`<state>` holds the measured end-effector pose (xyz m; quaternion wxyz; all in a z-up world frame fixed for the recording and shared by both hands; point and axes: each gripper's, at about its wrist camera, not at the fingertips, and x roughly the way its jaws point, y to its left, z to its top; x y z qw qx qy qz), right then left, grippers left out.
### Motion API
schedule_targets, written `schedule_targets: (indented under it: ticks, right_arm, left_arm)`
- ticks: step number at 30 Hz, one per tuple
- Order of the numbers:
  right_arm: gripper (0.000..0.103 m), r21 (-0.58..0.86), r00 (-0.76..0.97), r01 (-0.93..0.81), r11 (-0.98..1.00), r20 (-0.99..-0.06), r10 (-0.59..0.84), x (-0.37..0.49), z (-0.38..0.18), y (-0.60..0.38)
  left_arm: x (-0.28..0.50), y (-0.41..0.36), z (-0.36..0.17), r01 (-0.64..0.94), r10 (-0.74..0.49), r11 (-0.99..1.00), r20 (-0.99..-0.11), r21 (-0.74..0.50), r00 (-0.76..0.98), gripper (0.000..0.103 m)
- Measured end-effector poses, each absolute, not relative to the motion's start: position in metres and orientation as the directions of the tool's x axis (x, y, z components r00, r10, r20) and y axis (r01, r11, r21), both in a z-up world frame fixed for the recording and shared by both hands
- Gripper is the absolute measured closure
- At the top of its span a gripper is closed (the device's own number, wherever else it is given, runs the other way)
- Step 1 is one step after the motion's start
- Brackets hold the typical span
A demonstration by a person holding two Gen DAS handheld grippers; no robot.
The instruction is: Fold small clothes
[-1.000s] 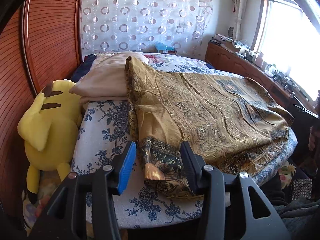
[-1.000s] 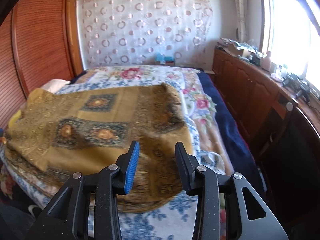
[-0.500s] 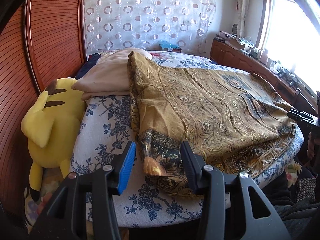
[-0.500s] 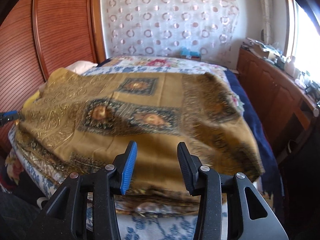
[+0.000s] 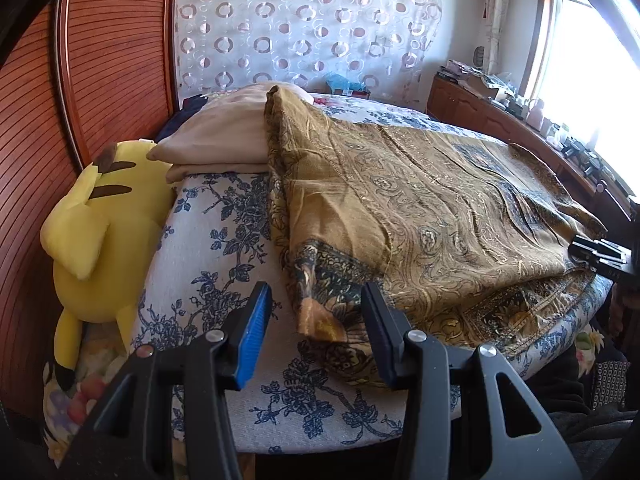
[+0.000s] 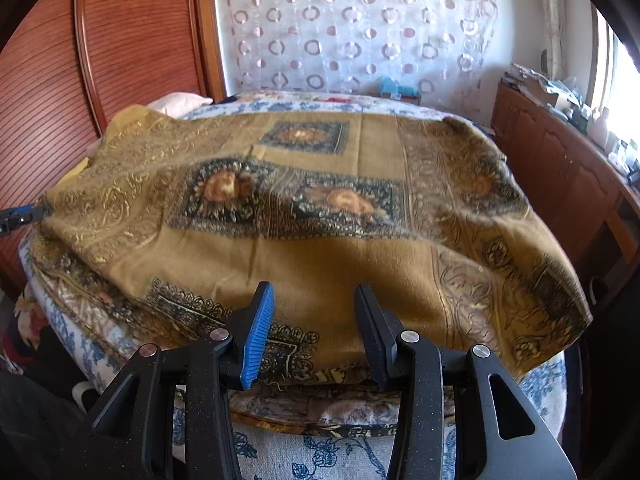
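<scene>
Your left gripper [image 5: 316, 320] hangs with its jaws apart over the near left corner of the gold patterned cloth [image 5: 420, 216], clamping nothing, and your right gripper [image 6: 314, 322] stands just as parted above the cloth's near edge, also with nothing pinched. The cloth lies spread on the blue-flowered bed cover [image 5: 208, 264], its long axis running across the bed from one gripper to the other, its left edge against the beige pillow [image 5: 224, 136].

wall: ringed curtain [image 5: 304, 32]; left: ribbed wood panel [image 5: 120, 60]; right: wooden cabinets [image 6: 560, 168]; bright window [image 5: 592, 60]
</scene>
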<state>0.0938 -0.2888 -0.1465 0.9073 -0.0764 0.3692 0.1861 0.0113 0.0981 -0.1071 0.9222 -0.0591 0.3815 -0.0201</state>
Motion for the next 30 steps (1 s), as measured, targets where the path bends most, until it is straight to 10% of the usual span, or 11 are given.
schedule_targets:
  ticks: [19,23,30]
  right_arm:
    - [0.037,-0.026,0.709,-0.403,0.915,-0.642,0.294,0.086,-0.159,-0.285]
    - [0.036,-0.027,0.715,-0.401,0.916,-0.635,0.294,0.087,-0.159,-0.284]
    - [0.036,-0.029,0.715,-0.401,0.916,-0.635,0.293,0.087,-0.159,-0.284]
  left_arm:
    - [0.027,0.105,-0.125,-0.054,-0.117,0.976,-0.723,-0.209,0.681,0.058]
    - [0.026,0.099,-0.127,0.001,-0.177,0.971,-0.713,-0.24,0.678,0.093]
    - [0.027,0.084,-0.104,0.088,-0.26,0.955,-0.659,-0.282,0.706,0.101]
